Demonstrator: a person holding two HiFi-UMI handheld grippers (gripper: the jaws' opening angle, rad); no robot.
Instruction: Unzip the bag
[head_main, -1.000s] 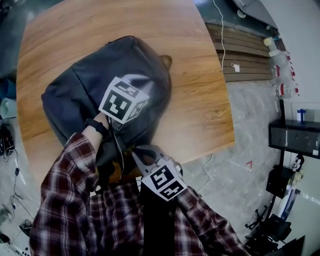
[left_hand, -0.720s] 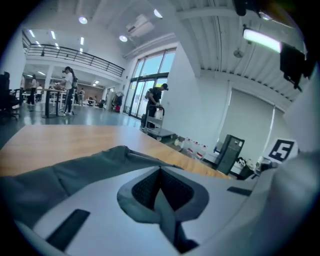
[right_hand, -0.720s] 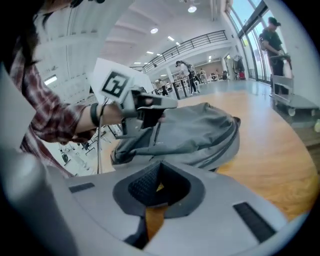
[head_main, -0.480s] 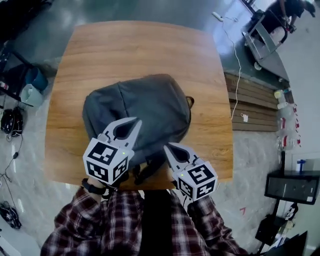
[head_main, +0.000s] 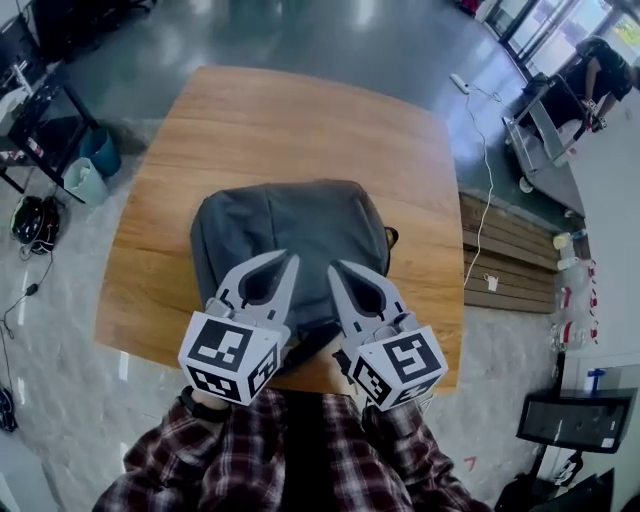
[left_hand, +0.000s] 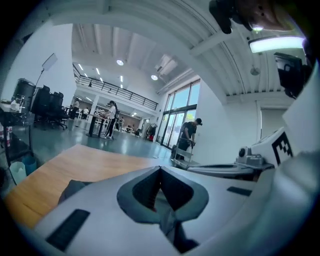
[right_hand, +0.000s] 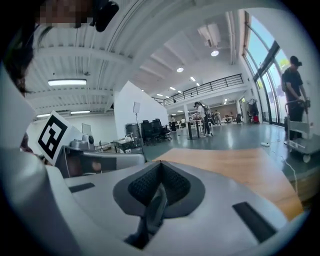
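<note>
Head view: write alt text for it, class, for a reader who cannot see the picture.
The left gripper and right gripper hang side by side, jaws closed, over the near end of a dark grey backpack lying on a wooden table. The person's plaid sleeves show at the bottom.

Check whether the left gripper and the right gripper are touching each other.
Apart. In the head view, a strip of the grey backpack shows plainly between the left gripper and the right gripper.

right gripper (right_hand: 159, 164) | jaws together, tips touching | wooden table (right_hand: 237, 164) beyond
</note>
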